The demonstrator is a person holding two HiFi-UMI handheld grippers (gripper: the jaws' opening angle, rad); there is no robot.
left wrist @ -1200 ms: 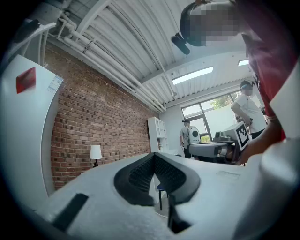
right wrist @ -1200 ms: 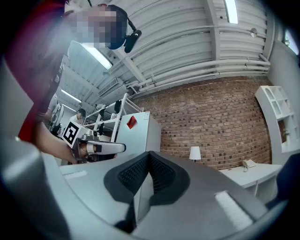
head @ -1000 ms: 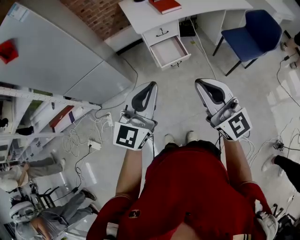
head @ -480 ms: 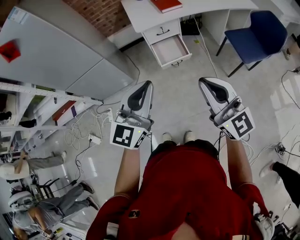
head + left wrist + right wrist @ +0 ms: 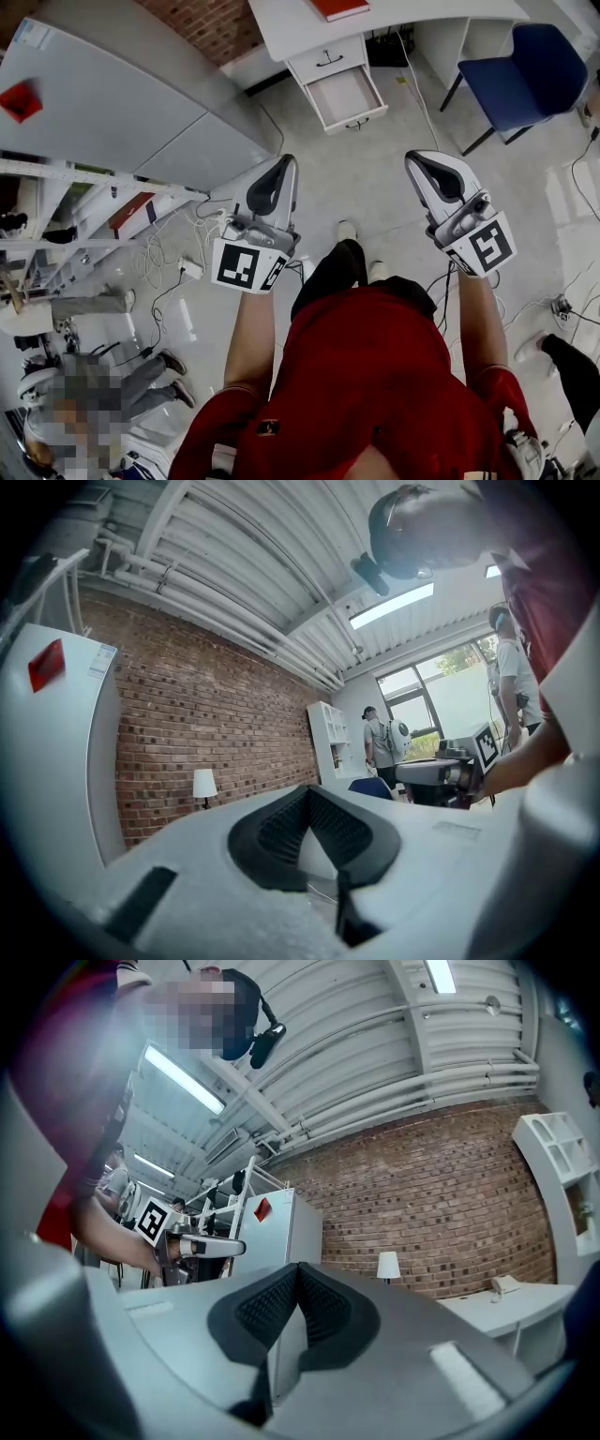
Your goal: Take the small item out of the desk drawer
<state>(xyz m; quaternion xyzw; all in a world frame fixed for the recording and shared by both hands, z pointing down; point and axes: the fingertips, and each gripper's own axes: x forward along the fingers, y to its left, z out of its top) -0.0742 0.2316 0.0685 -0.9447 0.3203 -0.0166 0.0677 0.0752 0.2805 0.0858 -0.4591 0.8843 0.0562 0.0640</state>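
Observation:
The white desk (image 5: 281, 28) stands at the top of the head view. Its lower drawer (image 5: 345, 94) is pulled open, and I can make out no small item inside from this distance. The upper drawer (image 5: 326, 58) is closed. My left gripper (image 5: 284, 161) and right gripper (image 5: 419, 157) are held out level over the floor, well short of the desk. Both are shut with nothing between the pads. The left gripper view shows its jaws (image 5: 307, 791) meeting at the tip before a brick wall. The right gripper view shows the same for its jaws (image 5: 297, 1267).
A big grey cabinet (image 5: 122, 103) with a red tag and open shelves (image 5: 94, 216) line the left side. Cables and a power strip (image 5: 190, 270) lie on the floor there. A blue chair (image 5: 520, 66) stands right of the desk. A red book (image 5: 335, 7) lies on the desk.
I have walked a little toward the desk, with one leg now swung forward. Both grippers went along and the left one drifted left. The jaws stayed shut.

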